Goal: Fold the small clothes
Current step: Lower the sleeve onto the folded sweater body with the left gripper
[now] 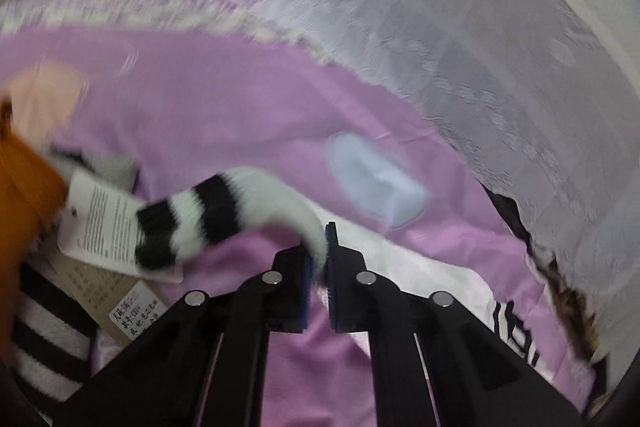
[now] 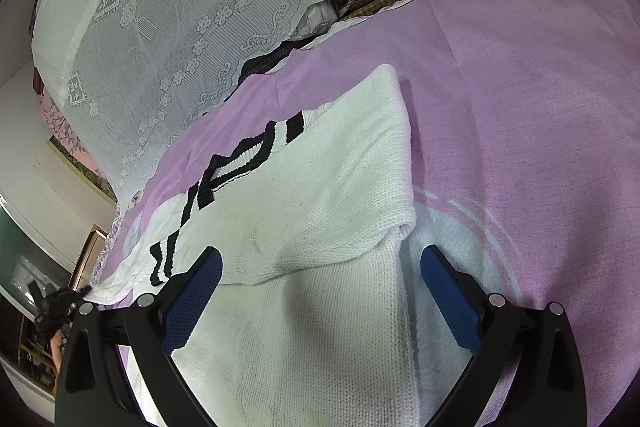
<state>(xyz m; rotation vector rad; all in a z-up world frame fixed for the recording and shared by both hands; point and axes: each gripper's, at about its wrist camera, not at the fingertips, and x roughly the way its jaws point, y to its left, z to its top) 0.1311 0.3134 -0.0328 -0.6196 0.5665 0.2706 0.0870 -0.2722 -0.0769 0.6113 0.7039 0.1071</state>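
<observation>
The left gripper [image 1: 318, 259] pinches the striped sleeve [image 1: 208, 215]; the right gripper [image 2: 320, 267] gapes, straddling the white sweater [image 2: 320, 195] lengthwise.

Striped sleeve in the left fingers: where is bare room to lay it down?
Bare purple sheet lies ahead, between the pale blue patch and the lace cover. The near left is crowded: paper tags, orange garment. The striped sleeve is pinched in the left gripper.

A home bedroom: purple bedsheet [image 2: 520, 87], lace cover [image 2: 192, 7], bookshelves [image 2: 36, 355].
</observation>
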